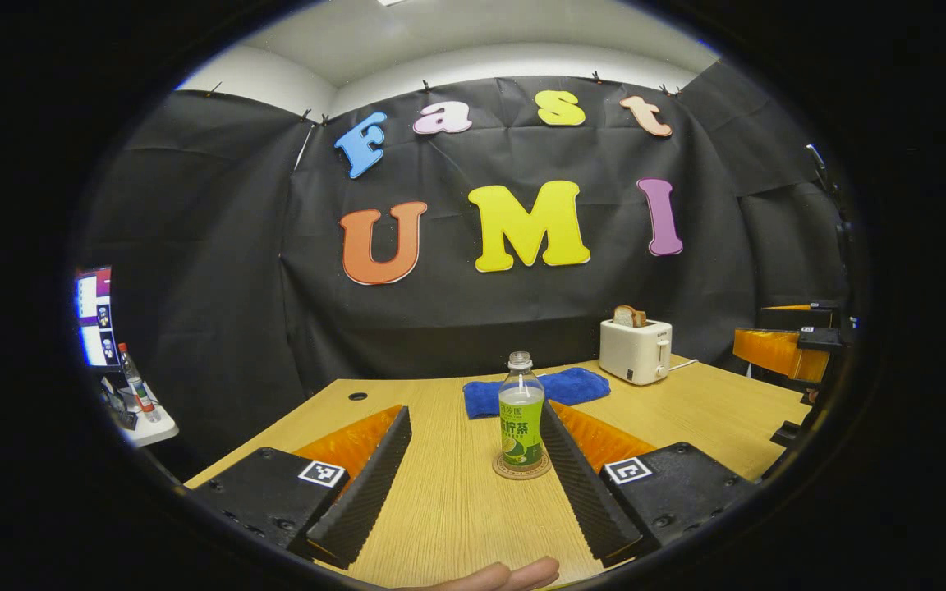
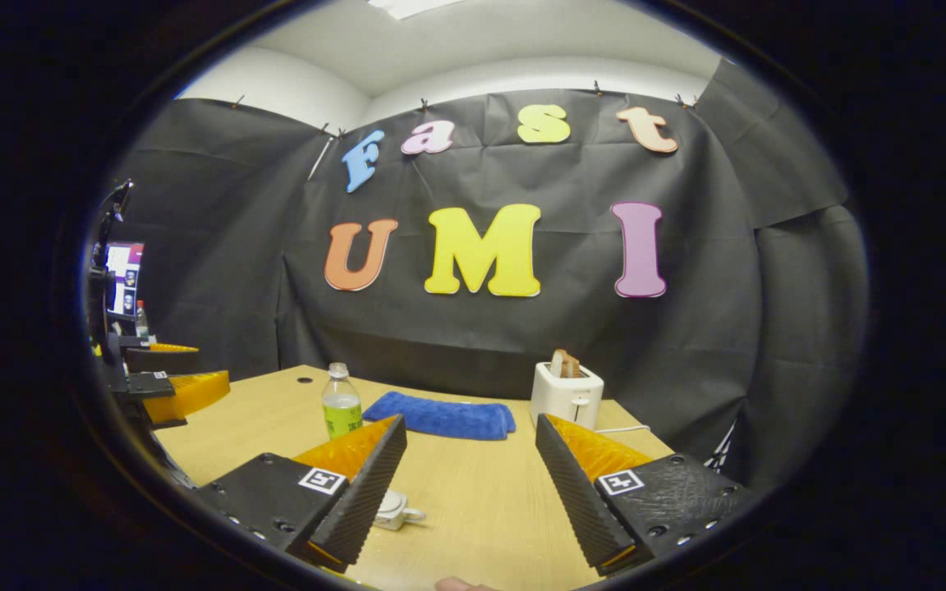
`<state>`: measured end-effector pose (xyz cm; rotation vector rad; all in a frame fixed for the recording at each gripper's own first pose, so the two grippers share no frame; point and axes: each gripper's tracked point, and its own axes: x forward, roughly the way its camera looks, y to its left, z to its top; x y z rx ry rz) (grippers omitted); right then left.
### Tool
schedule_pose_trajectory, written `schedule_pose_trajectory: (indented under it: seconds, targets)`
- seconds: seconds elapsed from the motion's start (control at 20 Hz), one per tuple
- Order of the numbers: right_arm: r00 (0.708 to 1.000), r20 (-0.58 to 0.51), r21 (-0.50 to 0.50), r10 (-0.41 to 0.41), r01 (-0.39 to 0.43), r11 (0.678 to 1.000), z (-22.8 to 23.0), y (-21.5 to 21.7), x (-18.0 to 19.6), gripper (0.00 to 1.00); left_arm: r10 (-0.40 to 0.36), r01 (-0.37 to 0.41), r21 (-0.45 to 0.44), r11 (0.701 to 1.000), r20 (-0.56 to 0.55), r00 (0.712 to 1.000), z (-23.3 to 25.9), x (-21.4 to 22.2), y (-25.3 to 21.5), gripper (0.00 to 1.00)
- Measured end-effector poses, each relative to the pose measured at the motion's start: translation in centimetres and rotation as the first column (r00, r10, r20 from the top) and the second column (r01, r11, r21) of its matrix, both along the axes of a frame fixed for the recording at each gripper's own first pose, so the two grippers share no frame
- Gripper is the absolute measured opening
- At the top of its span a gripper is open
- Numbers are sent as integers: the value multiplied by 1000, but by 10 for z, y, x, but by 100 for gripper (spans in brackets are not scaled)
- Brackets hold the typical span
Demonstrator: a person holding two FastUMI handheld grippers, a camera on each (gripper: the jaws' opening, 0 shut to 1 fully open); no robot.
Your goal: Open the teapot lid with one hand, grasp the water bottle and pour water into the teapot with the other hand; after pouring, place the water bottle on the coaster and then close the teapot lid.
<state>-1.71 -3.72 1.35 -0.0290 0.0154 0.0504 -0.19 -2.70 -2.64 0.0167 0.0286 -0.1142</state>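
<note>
The water bottle [image 1: 521, 414], clear with a green label and green drink, stands upright on a round coaster [image 1: 522, 470] on the wooden table [image 1: 448, 509]. My left gripper [image 1: 475, 417] is open, and the bottle sits close to the inner face of its right finger. My right gripper [image 2: 470, 427] is open too. A small white teapot [image 2: 397, 509] peeks out from behind its left finger; I cannot tell how its lid sits. In the right gripper view the bottle [image 2: 342, 404] is far left, with the left gripper [image 2: 206, 368] beyond it. The right gripper [image 1: 748, 326] shows at the right edge.
A folded blue towel [image 1: 559, 387] lies behind the bottle. A white toaster [image 1: 636, 349] holding bread stands at the back right with its cord. A screen [image 1: 95, 316] and a side shelf with a bottle [image 1: 135, 382] are off the table's left. A fingertip [image 1: 514, 574] shows at the bottom.
</note>
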Motion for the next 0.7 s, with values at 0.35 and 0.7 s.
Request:
schedule_pose_trajectory:
  seconds: [0.35, 0.7]
  targets:
    - [1000, -5, -5, -1, 1, 1000, -2, 0, 1, 95, -12, 12, 12, 1000, -3, 1000, -3, 1, -6, 98]
    - [1000, -15, -7, -4, 4, 1000, -5, -2, 4, 95, -10, 10, 16, 1000, -10, 1000, -5, 2, -6, 98]
